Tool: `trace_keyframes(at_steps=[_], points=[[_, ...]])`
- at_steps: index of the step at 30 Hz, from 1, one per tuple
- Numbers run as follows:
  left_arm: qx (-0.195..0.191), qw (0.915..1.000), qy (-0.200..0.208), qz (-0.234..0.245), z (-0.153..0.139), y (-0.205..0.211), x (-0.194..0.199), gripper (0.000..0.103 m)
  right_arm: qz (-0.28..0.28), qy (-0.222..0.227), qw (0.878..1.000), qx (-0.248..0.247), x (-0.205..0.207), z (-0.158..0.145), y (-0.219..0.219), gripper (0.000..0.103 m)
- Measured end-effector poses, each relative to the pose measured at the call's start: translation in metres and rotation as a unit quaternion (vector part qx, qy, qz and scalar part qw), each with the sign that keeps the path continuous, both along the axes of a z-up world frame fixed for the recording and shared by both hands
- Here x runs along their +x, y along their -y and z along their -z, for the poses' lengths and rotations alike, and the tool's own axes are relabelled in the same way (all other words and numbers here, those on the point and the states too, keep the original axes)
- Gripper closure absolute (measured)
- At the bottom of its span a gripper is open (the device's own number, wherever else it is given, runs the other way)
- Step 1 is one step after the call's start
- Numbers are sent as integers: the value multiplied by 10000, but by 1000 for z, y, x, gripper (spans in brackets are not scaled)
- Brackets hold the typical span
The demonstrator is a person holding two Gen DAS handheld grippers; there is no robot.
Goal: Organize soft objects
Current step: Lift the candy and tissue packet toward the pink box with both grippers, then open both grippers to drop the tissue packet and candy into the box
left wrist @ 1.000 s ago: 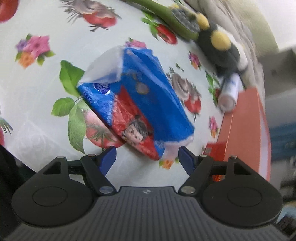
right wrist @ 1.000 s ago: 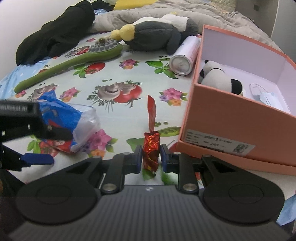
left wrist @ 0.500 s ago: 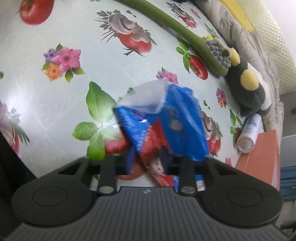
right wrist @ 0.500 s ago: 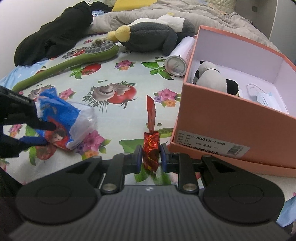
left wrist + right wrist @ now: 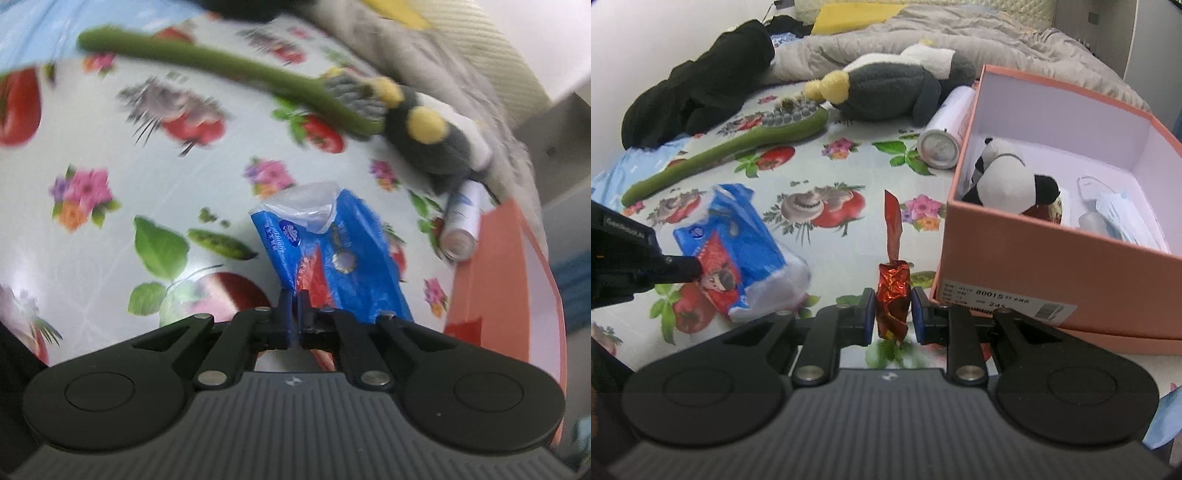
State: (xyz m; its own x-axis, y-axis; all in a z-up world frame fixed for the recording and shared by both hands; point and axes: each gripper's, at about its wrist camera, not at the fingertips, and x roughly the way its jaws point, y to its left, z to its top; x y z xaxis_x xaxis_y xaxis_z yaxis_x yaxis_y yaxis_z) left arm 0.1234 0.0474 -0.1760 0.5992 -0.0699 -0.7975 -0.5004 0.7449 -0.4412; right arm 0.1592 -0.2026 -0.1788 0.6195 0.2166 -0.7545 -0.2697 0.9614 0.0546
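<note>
My left gripper (image 5: pixel 294 300) is shut on the near edge of a blue and red tissue pack (image 5: pixel 334 254), which hangs tilted just above the flowered cloth. The right wrist view shows the same tissue pack (image 5: pixel 738 243) held at the left by that left gripper (image 5: pixel 690 271). My right gripper (image 5: pixel 893 312) is shut on a crumpled red foil wrapper (image 5: pixel 892 295) whose tail sticks upward. To the right stands an open orange box (image 5: pixel 1052 273) with a panda plush (image 5: pixel 1004 184) and a face mask (image 5: pixel 1119 218) inside.
A green plush toothbrush (image 5: pixel 738 144), a grey and yellow plush toy (image 5: pixel 886 92) and a white can (image 5: pixel 942 144) lie at the back of the cloth. Black clothing (image 5: pixel 698 81) and a grey blanket (image 5: pixel 997 33) sit behind them. The orange box (image 5: pixel 509 280) edges the left view.
The left gripper closed from wide open onto the near edge of the tissue pack and lifted it a little. The right gripper stayed still, holding the red wrapper.
</note>
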Motion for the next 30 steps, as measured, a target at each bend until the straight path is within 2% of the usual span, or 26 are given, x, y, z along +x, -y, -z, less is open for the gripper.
trace_keyframes(at_steps=[3,15,22,25,30], points=[[248,9990,167,322,-13,10,-5,101,-4,78,10000,32,-5,-9,-1,79],[668,9892,705,1102,-60,36,-20,101,135,388,9990,187,-29,-44,6,79],[824,9809,898,1514,-87,56,-24,101,305,629,9971,305,-42,-71,22,79],[954,9752,1033,1712,-100,70,-25,101,393,729,9959,377,-47,-82,30,79],[939,9665,1298,2003,-121,92,-24,101,531,962,9929,451,-55,-101,44,79]])
